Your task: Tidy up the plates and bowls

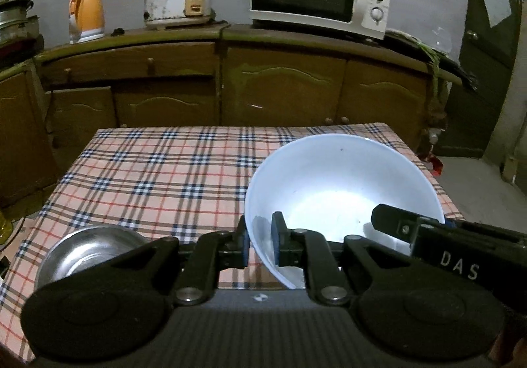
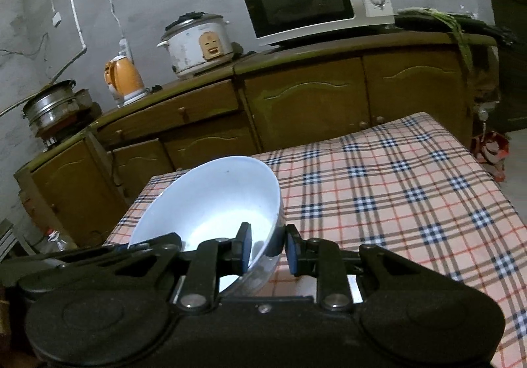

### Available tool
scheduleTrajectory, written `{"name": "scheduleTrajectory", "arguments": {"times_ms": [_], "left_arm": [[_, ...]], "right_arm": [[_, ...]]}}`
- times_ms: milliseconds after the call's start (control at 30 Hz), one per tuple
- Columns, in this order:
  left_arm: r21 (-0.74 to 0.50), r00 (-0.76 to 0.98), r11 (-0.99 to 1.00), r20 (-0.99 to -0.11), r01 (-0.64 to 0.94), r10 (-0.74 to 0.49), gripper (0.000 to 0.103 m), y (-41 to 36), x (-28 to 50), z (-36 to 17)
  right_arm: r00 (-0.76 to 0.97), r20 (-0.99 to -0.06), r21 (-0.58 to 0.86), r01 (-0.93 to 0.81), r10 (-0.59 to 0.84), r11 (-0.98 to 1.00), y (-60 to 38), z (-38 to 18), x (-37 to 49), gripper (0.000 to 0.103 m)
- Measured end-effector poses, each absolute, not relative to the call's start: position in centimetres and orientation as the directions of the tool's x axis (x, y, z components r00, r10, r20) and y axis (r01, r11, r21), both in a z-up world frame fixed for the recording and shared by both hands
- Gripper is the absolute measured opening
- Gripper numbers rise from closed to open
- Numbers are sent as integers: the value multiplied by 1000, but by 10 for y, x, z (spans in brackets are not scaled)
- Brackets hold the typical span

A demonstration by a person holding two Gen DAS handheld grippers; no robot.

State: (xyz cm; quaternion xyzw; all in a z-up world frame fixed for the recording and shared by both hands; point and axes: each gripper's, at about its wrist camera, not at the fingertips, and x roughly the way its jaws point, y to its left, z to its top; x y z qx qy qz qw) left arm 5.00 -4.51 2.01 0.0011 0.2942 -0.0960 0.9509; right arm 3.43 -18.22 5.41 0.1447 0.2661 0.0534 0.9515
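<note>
Two grippers, left (image 1: 262, 238) and right (image 2: 266, 247), fingers clenched on one white bowl (image 1: 342, 190), one steel bowl (image 1: 89, 249) nearby

Lying bare ahead of both jaws: checked tablecloth (image 1: 158, 170), running open to the far edge. Filling the space between the two pairs of jaws: white bowl (image 1: 342, 190), clamped at both rims. Crowding the near corner, left of the left jaws: steel bowl (image 1: 89, 249).
</note>
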Motion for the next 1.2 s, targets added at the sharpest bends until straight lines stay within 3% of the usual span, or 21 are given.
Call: {"name": "scheduleTrajectory", "arguments": {"times_ms": [1200], "left_arm": [[-53, 749, 945, -596, 323, -289, 14, -100, 43, -5]], "right_arm": [[847, -524, 342, 120, 83, 932, -250, 27, 4, 29]]}}
